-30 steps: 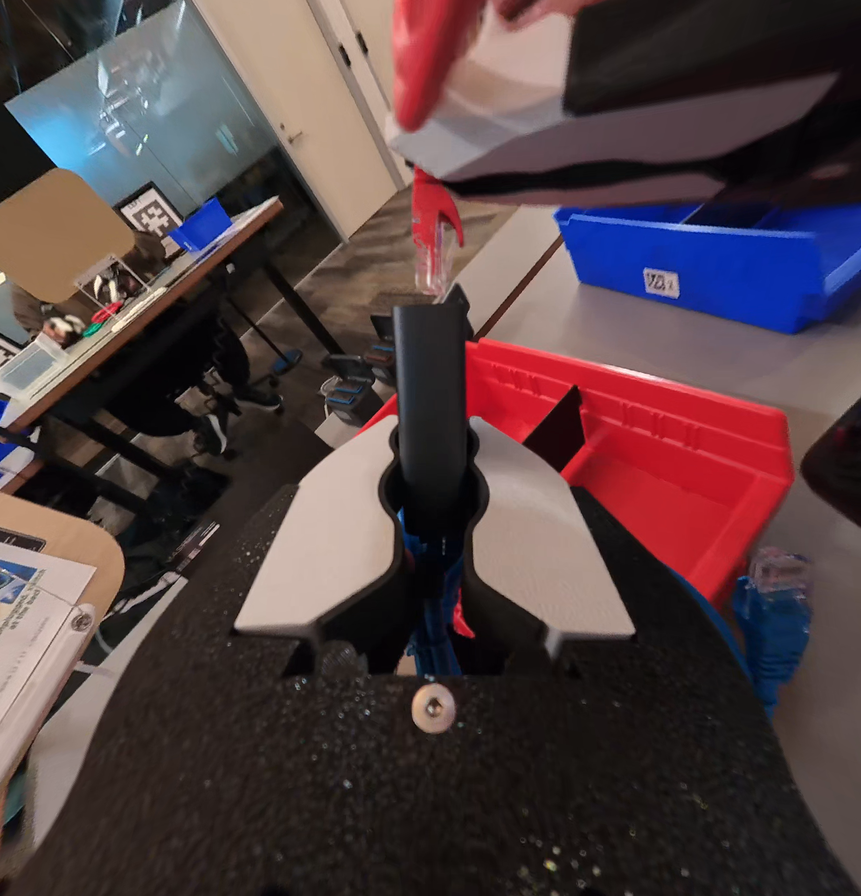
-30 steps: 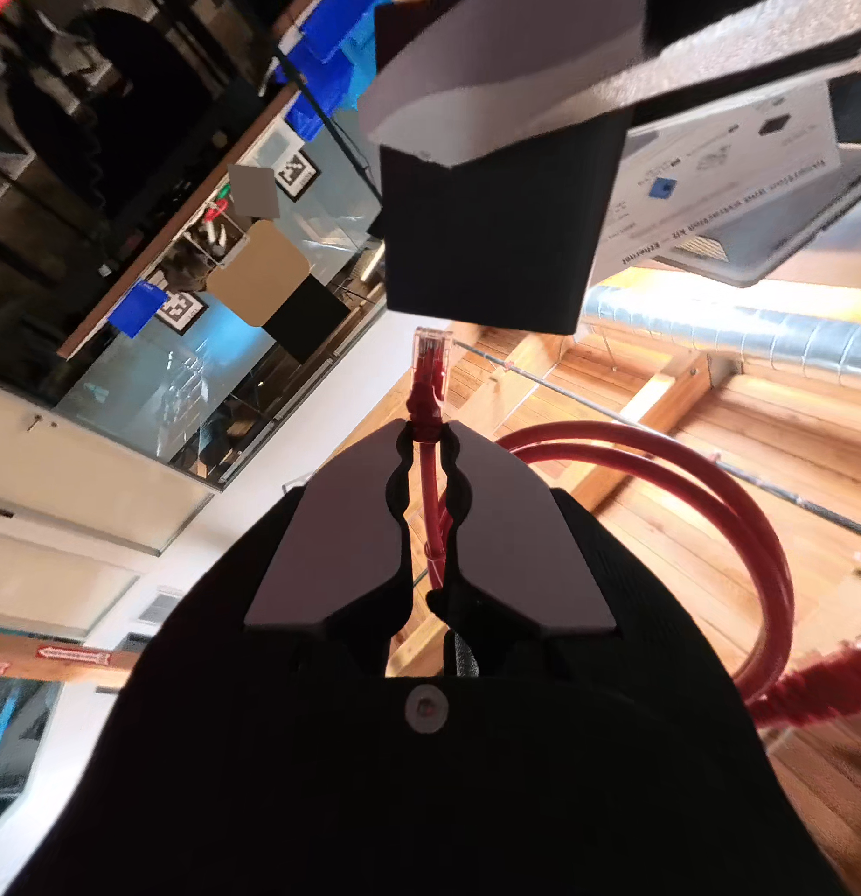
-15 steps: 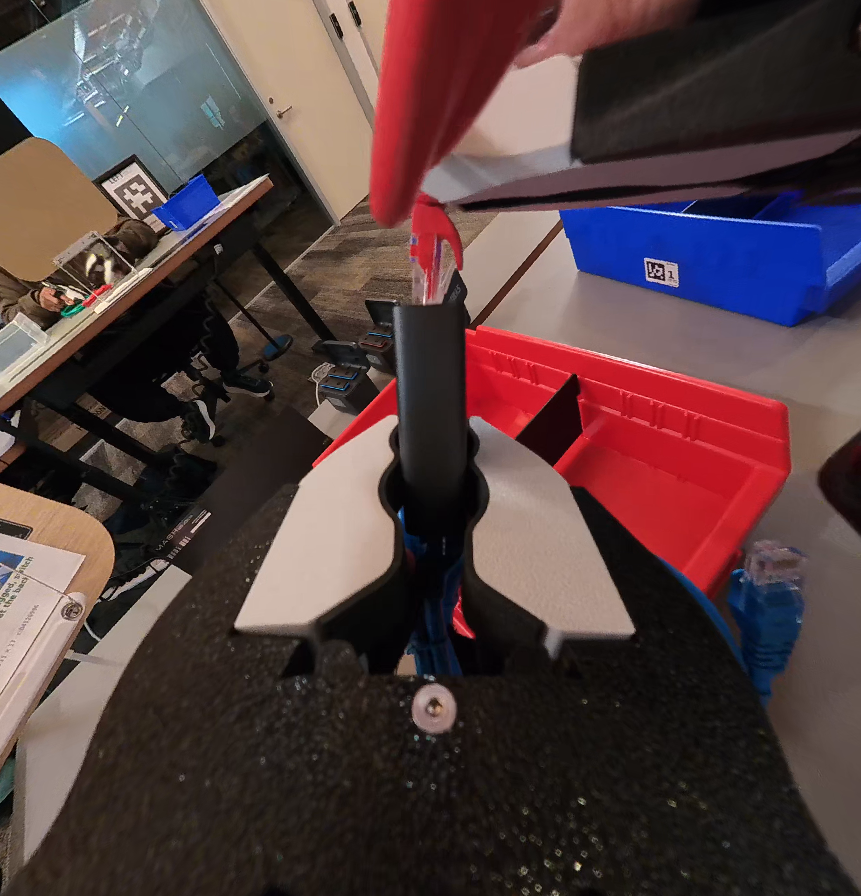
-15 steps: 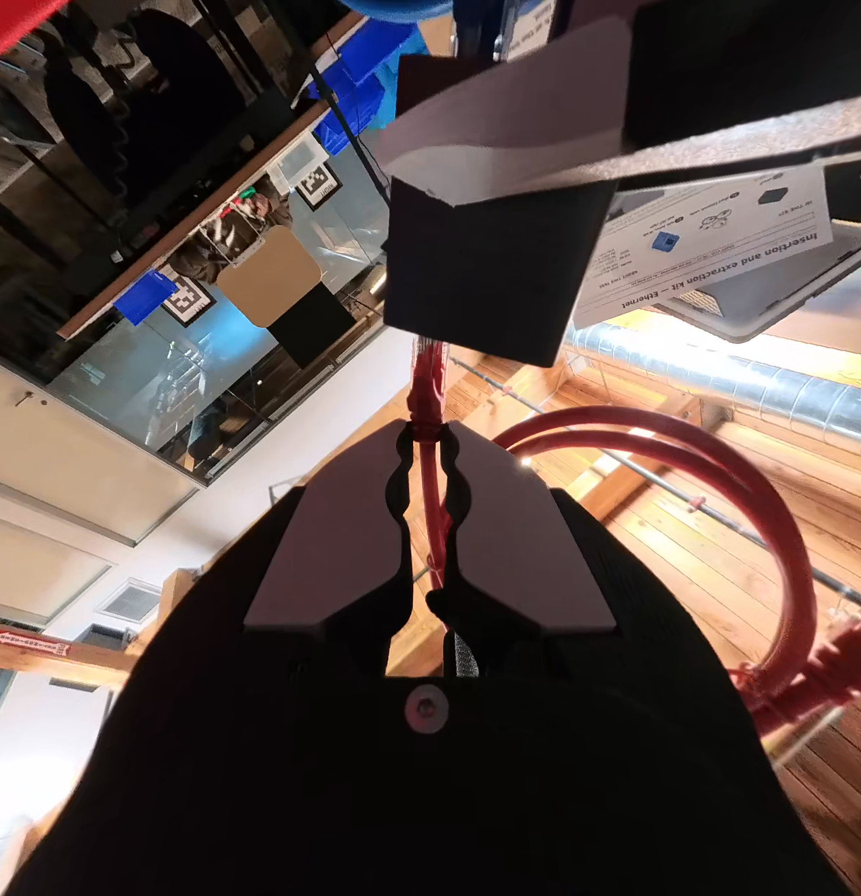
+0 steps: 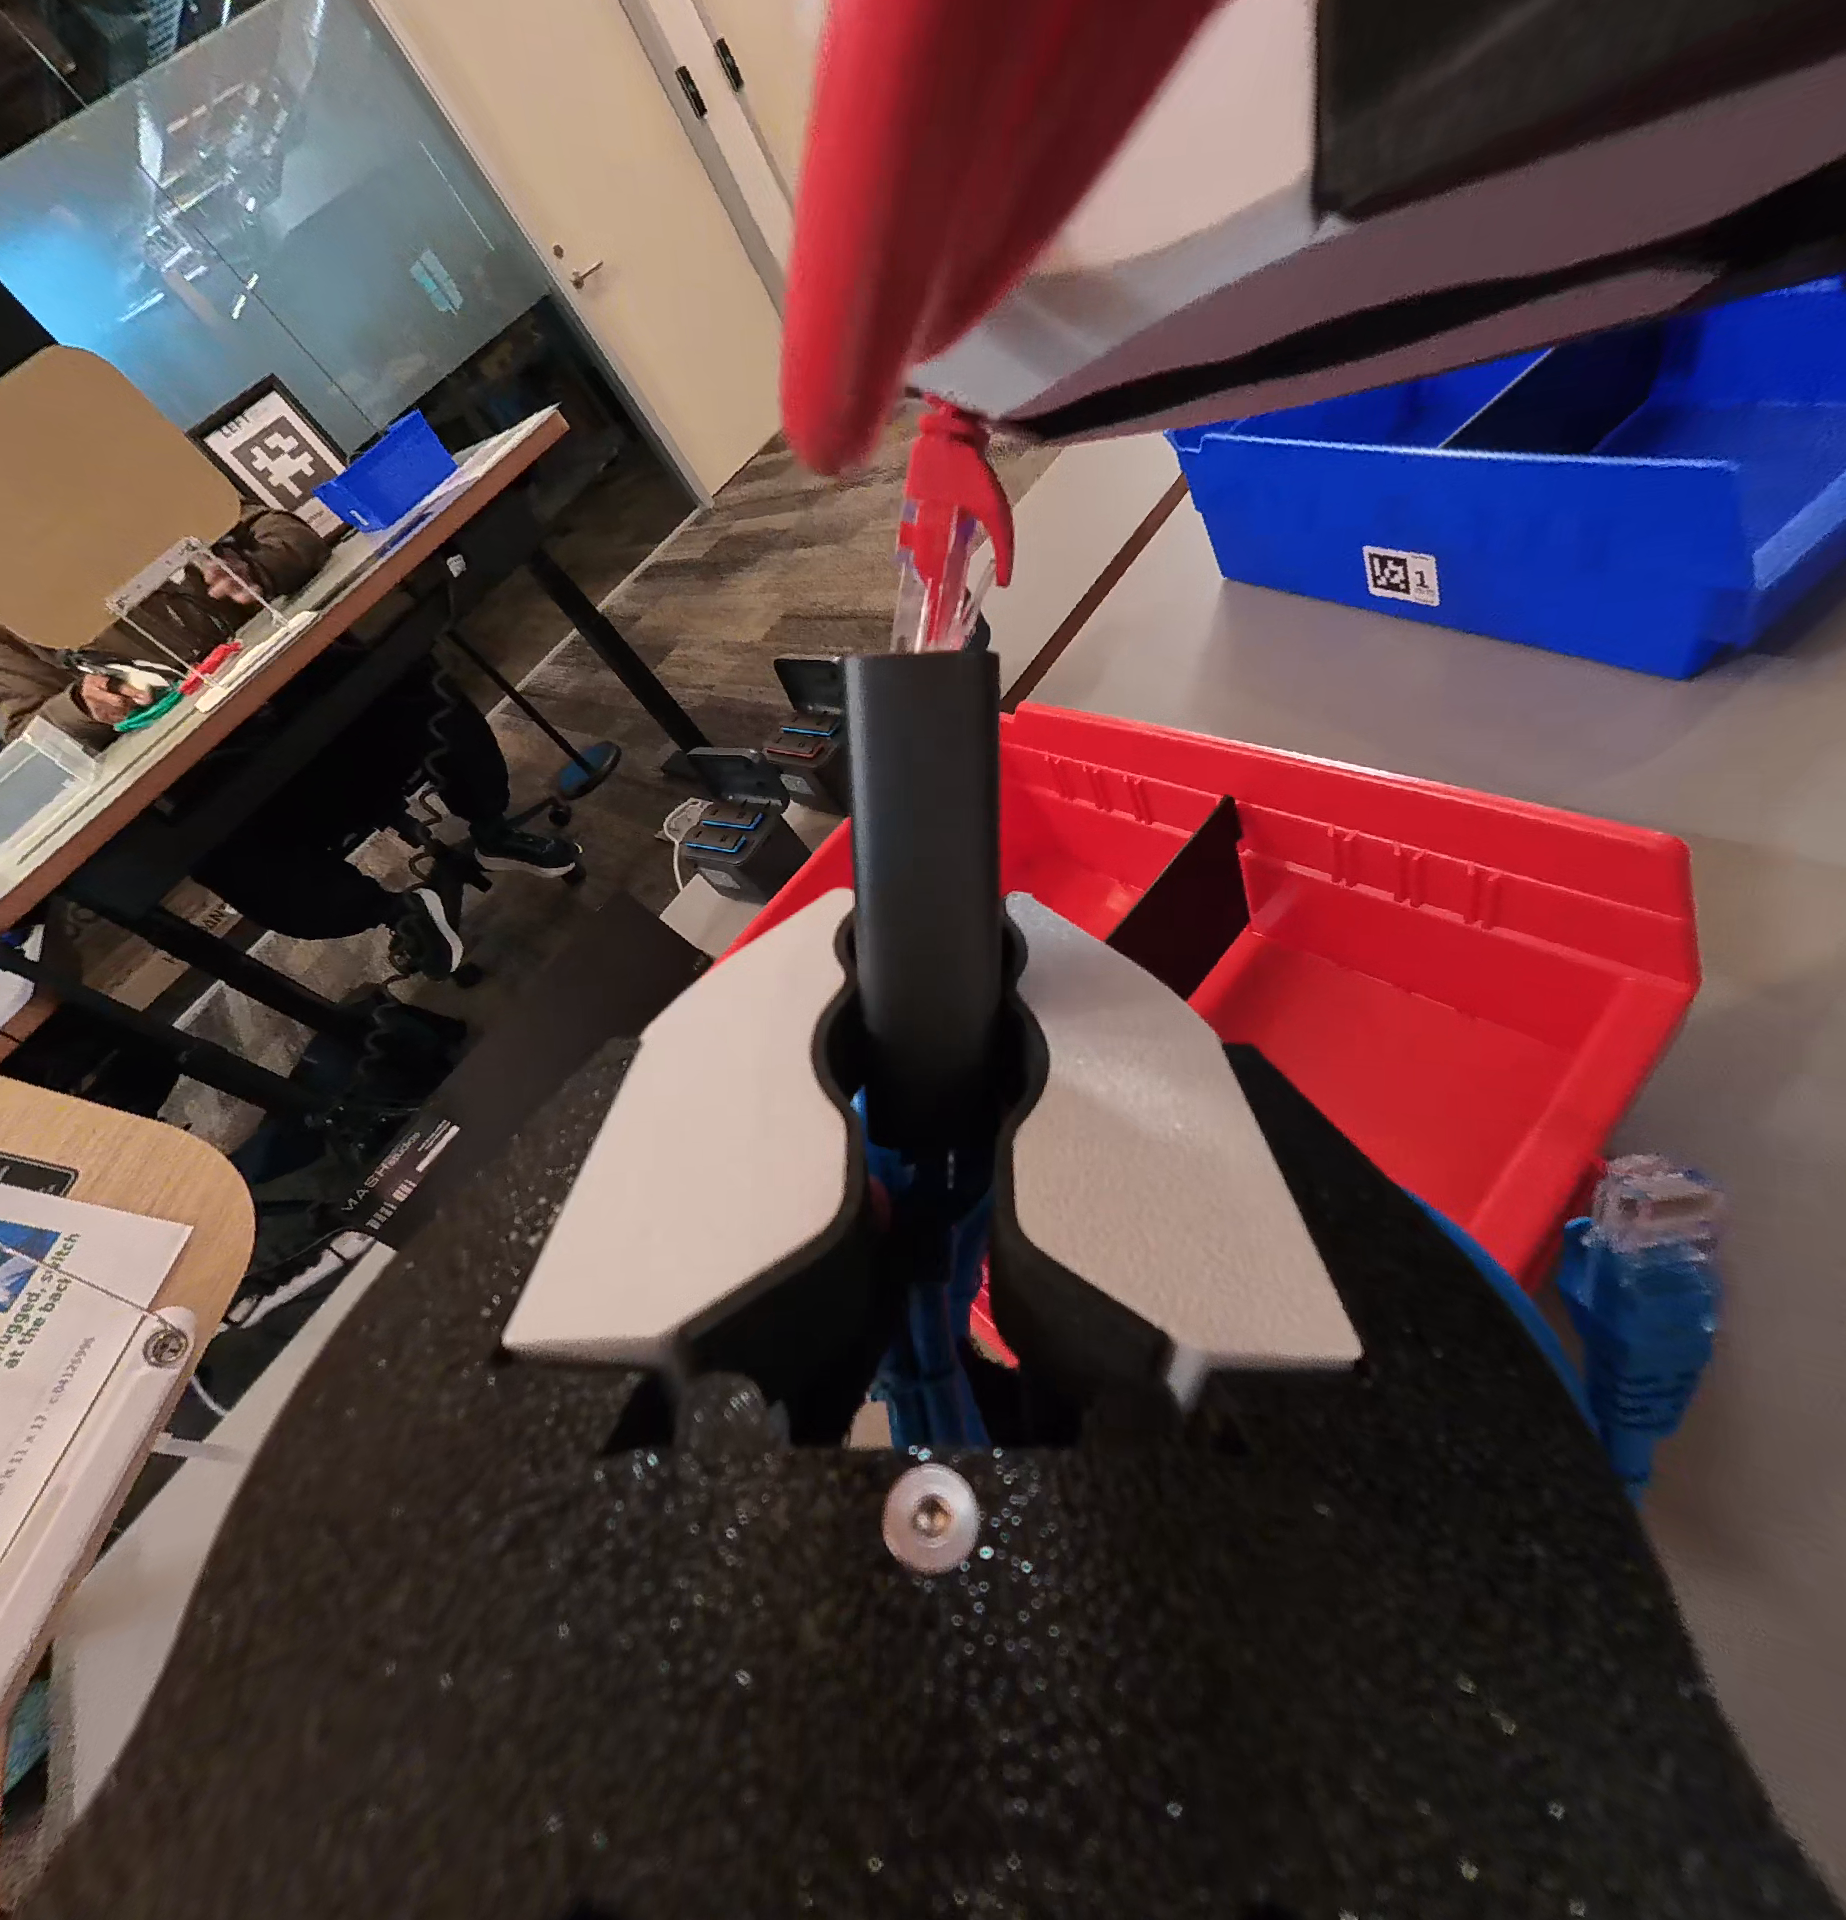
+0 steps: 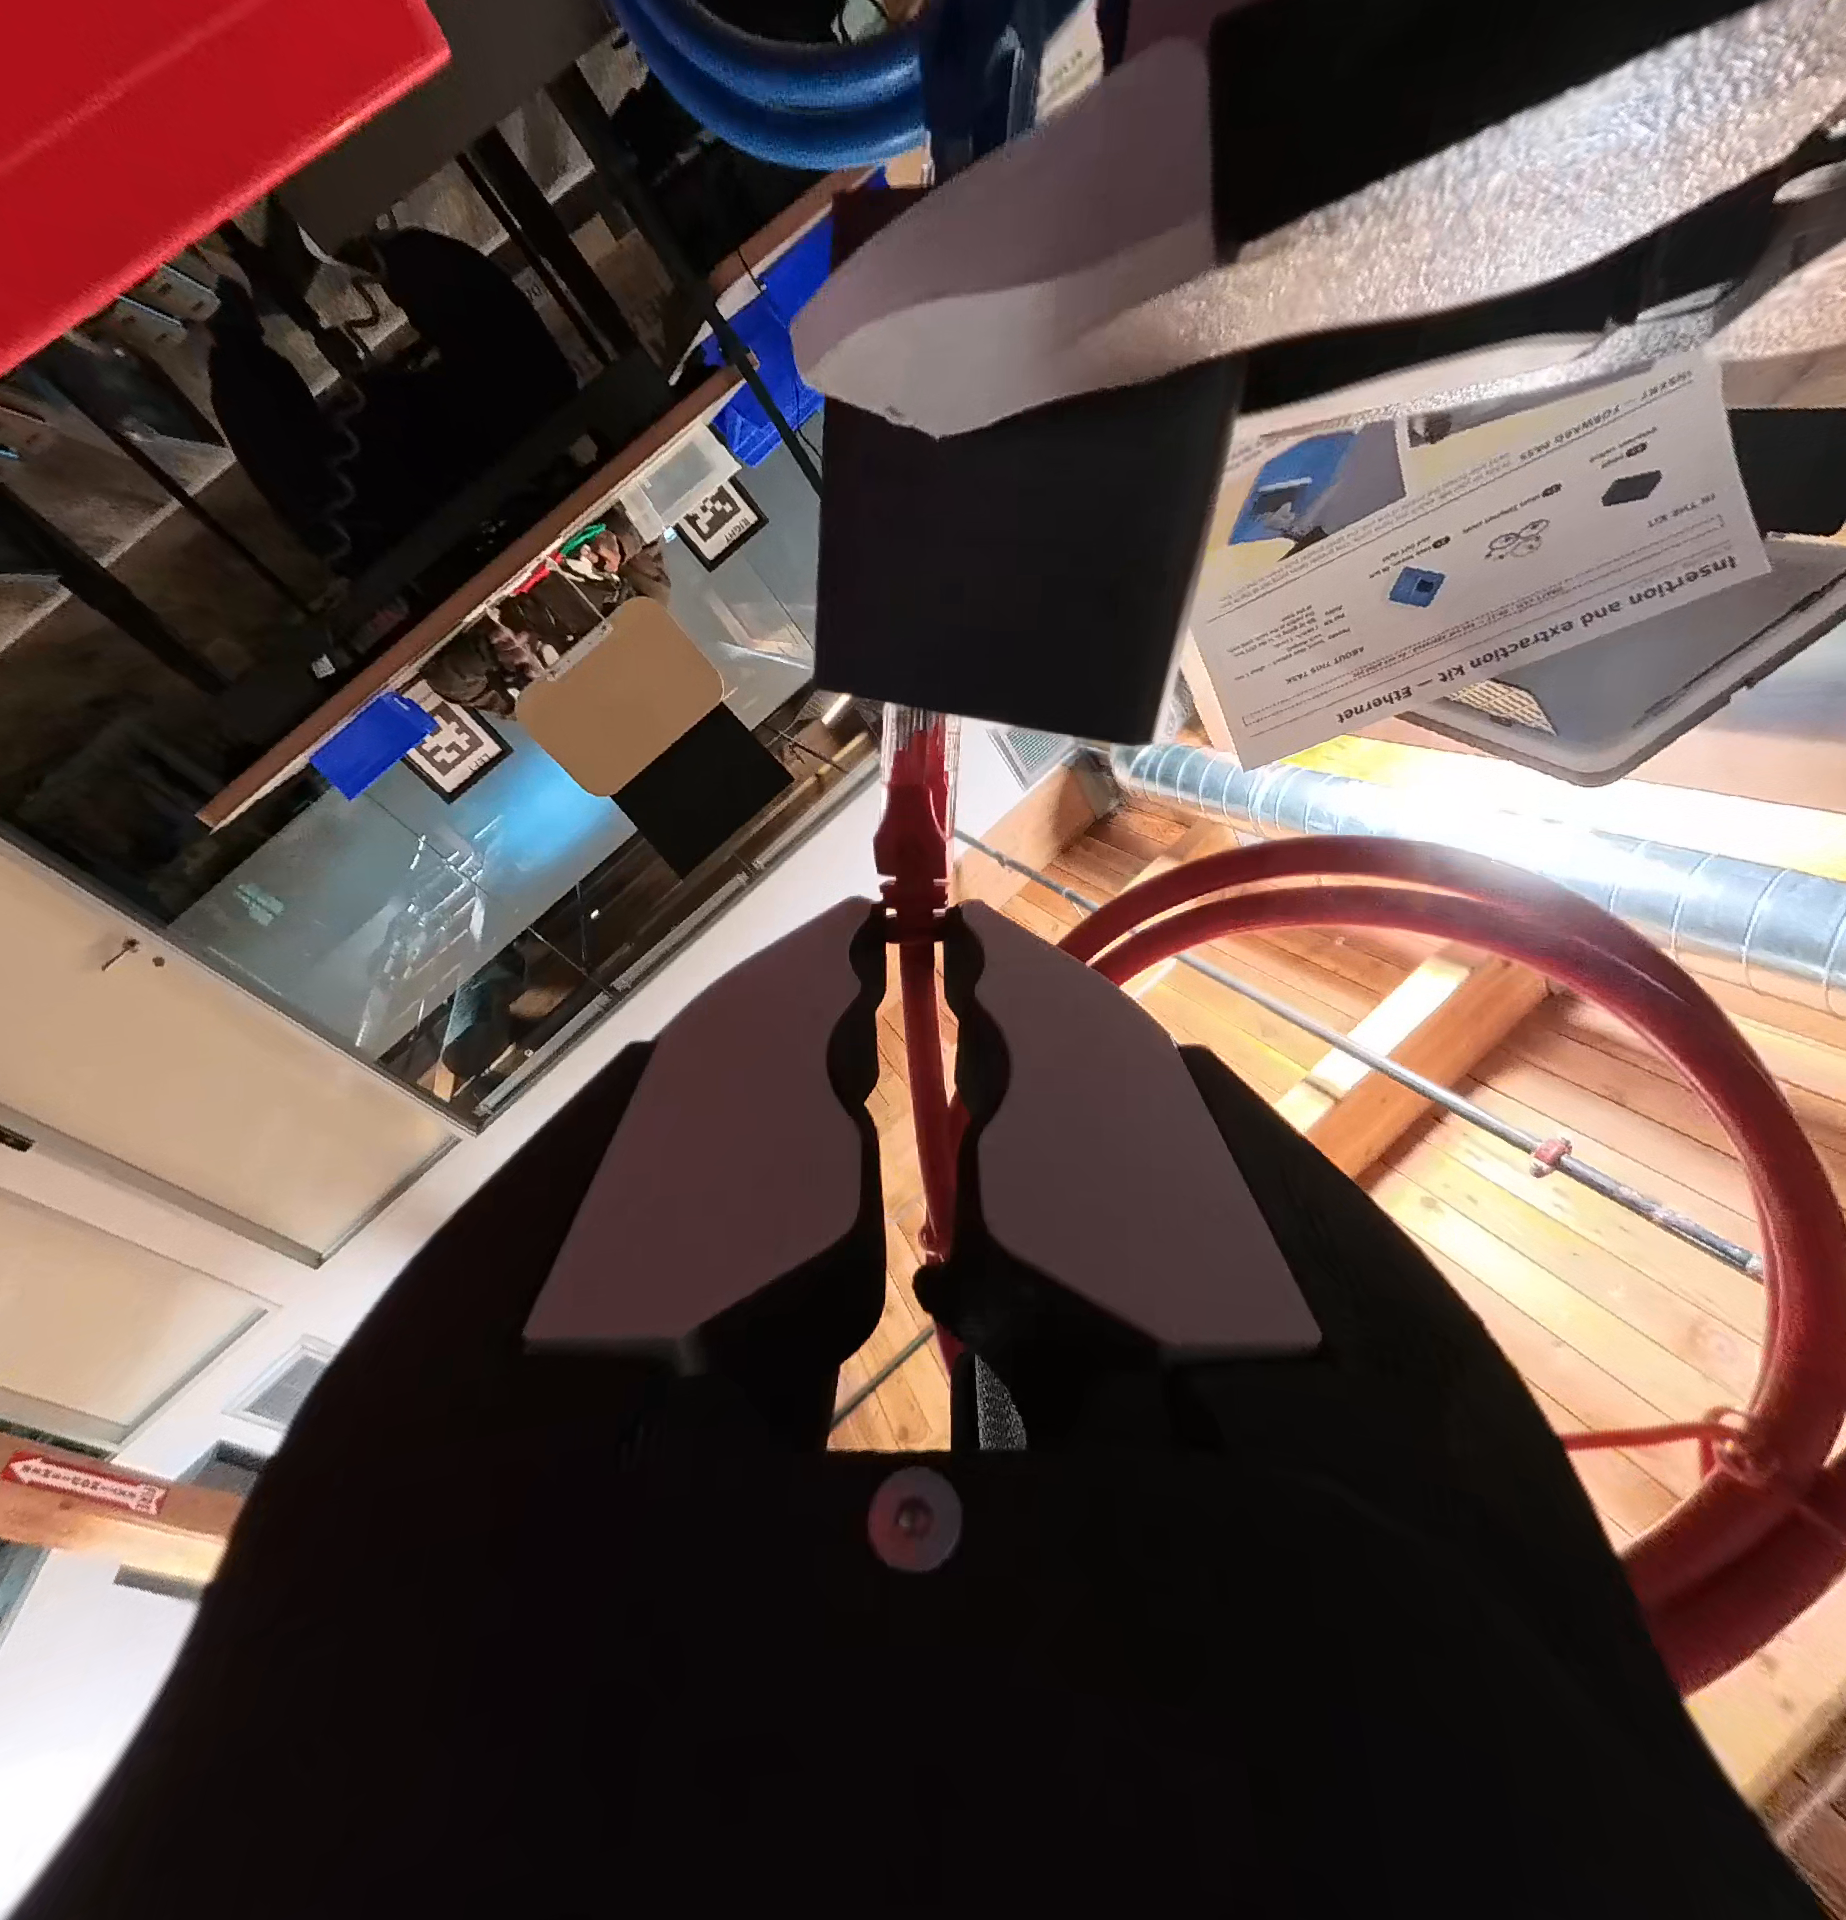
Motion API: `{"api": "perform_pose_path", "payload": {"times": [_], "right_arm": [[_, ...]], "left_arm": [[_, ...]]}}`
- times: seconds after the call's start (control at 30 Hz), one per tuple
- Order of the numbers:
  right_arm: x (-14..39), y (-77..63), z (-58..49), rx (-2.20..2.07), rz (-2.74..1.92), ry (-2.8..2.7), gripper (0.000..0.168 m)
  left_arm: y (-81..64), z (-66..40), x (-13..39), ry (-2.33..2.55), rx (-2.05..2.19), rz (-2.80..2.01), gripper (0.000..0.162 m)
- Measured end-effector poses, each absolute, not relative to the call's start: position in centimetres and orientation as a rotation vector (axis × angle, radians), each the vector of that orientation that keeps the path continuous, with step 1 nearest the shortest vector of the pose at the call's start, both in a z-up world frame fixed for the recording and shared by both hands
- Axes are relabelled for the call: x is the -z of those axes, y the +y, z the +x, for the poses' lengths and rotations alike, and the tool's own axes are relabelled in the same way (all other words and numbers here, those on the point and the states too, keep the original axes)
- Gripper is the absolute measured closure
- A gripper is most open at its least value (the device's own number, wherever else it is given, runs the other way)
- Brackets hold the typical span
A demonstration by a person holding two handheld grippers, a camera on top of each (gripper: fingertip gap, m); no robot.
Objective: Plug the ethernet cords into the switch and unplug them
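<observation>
**Above the red bin, plug meets block**

Over the red bin (image 5: 1418, 1060) on the desk (image 5: 1677, 727), the left gripper (image 5: 924, 997) jaws clamp a black block (image 5: 924, 831); the right gripper (image 6: 914, 920) jaws pinch a red cable (image 6: 924, 1049), its clear plug (image 6: 917, 743) touching the block's end

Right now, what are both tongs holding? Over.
Left tongs shut on black block. Right tongs shut on red cable; its clear plug at the block's top end. Red bin beyond.

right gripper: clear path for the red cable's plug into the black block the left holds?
Probably yes. The right gripper, shut on the red cable, has its clear plug at the black block already, nothing between.
</observation>
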State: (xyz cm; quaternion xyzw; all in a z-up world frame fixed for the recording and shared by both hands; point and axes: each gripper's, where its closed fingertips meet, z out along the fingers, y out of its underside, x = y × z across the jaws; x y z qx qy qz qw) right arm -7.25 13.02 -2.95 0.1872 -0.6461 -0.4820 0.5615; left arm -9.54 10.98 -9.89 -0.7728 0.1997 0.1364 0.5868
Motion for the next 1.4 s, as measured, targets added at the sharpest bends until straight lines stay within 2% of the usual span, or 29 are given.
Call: {"api": "perform_pose_path", "payload": {"times": [0.73,1.4], "right_arm": [[3.0,12.3,-5.9,1.055,0.564,-1.569,0.16],[3.1,11.2,-5.4,0.995,0.612,-1.591,0.16]], "left_arm": [[10.9,-9.2,9.7,0.58,-0.35,-1.744,0.141],[10.0,-7.0,9.4,0.689,-0.131,-1.681,0.142]]}}
